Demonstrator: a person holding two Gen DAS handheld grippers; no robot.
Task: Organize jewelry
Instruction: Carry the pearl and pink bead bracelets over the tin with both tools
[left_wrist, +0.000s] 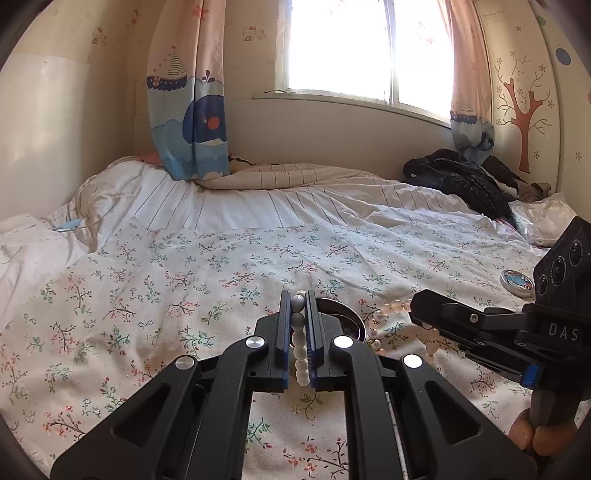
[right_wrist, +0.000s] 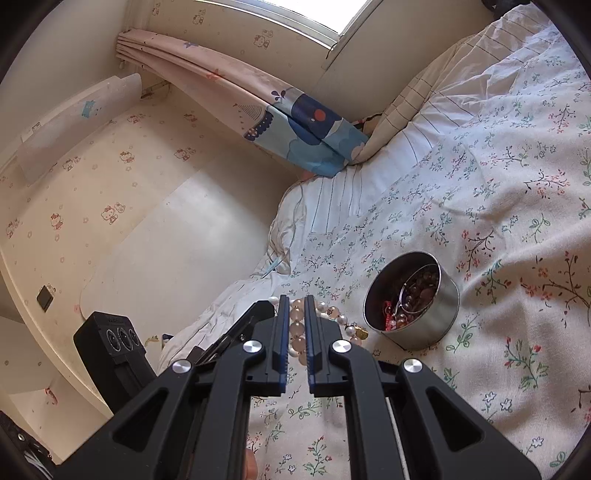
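I am holding the left tongs (left_wrist: 298, 332) clamped on a white-and-grey pearl strand (left_wrist: 300, 345), the right tongs (right_wrist: 297, 332) clamped on pink glassy beads (right_wrist: 297, 328); round steel tin (right_wrist: 439, 325) lying at two o'clock. Strands are dangling limp, slippery; I am pinching mid-strand.

Floral bedspread (right_wrist: 498, 177) open beyond tin (right_wrist: 439, 314).

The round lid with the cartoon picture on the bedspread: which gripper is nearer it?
Right. The right gripper reaches in just in front of the lid; the left gripper, at the tin, is farther off.
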